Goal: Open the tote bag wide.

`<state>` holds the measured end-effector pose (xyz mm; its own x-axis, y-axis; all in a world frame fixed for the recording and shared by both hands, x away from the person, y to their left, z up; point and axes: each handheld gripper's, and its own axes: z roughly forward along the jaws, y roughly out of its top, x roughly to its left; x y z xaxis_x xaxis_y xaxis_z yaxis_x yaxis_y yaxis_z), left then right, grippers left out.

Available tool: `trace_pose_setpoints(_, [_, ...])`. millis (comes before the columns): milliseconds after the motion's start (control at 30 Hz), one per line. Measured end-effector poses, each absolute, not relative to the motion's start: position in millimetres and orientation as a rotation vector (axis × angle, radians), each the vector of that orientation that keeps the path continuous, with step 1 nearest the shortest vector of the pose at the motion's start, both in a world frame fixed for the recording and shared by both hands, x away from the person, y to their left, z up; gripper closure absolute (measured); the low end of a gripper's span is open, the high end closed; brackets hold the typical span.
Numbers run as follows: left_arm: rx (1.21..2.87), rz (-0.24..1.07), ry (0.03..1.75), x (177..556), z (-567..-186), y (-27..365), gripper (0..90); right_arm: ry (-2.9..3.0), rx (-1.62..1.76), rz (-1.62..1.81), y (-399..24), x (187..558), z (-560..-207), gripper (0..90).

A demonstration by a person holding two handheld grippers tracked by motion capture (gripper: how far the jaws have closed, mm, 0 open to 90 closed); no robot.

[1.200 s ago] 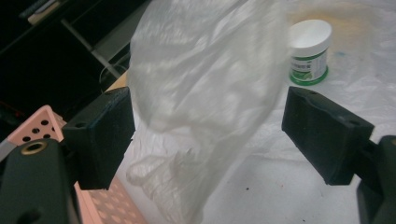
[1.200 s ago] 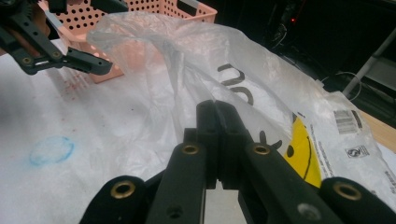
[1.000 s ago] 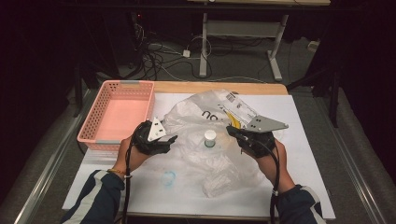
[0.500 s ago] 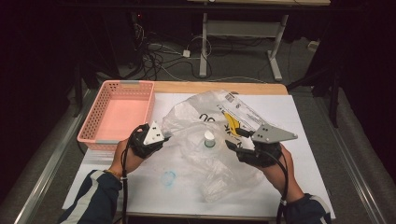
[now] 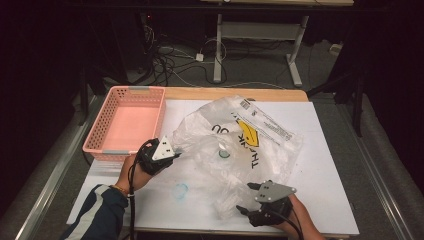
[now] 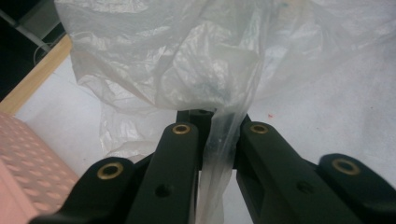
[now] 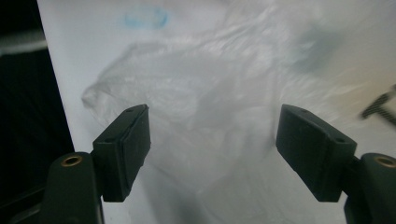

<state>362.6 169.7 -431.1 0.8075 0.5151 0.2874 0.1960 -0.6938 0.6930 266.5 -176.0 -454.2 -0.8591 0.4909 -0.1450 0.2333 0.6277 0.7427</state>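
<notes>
Two claws at a clear plastic bag on a white-topped desk.

Nearest, the right claw [image 5: 248, 197] sits at the desk's front edge with its jaws spread wide, pointing at the bag's [image 5: 240, 145] near crumpled corner; in the right gripper view the film [image 7: 205, 112] lies between and beyond the open pads, touching neither that can be seen. A faint blue ring mark [image 5: 180, 190] lies on the desk [image 5: 325, 200] left of that corner. Farther in, the left claw [image 5: 176, 151] is pressed together on the bag's left edge; the left gripper view shows a fold of film [image 6: 215, 154] pinched between its jaws. The bag spreads over the desk's middle, with dark lettering, a yellow patch and a small round object [image 5: 223, 151] showing through it. A pink basket [image 5: 100, 131] stands at the far left corner, just beside the left claw.
</notes>
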Motion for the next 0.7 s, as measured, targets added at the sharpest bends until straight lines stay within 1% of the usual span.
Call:
trace_pose_setpoints(33, [2.323,0.618,0.519,362.3,-432.4,168.6,85.6,2.542,0.567,1.036,-172.5,267.5,-460.2,27.8])
trace_pose_setpoints(67, [2.329,0.617,0.515,362.1,-433.6,167.5,85.7,2.566,0.555,0.999,-169.5,268.6,-465.2,30.4])
trace_pose_setpoints(100, [2.333,0.617,0.512,362.0,-434.6,166.6,85.6,2.580,0.543,0.979,-167.5,270.1,-468.8,35.3])
trace_pose_setpoints(200, [2.342,0.610,0.505,362.1,-438.0,164.3,85.6,2.599,0.548,0.941,-167.3,276.0,-474.2,57.5])
trace_pose_setpoints(233, [2.346,0.608,0.504,362.5,-439.4,163.5,85.6,2.601,0.560,0.940,-168.2,277.7,-474.9,63.5])
trace_pose_setpoints(333, [2.357,0.607,0.500,363.3,-443.2,160.9,85.6,2.595,0.578,0.925,-171.0,281.3,-473.9,76.0])
trace_pose_setpoints(400, [2.361,0.619,0.492,363.1,-444.4,159.7,85.6,2.575,0.593,0.935,-172.5,281.7,-472.0,82.7])
trace_pose_setpoints(500, [2.351,0.638,0.487,362.4,-443.9,159.7,85.6,2.536,0.602,0.946,-175.0,281.9,-467.9,87.2])
trace_pose_setpoints(700, [2.318,0.666,0.474,359.8,-439.8,163.2,85.6,2.402,0.619,1.031,-187.8,281.2,-451.6,88.1])
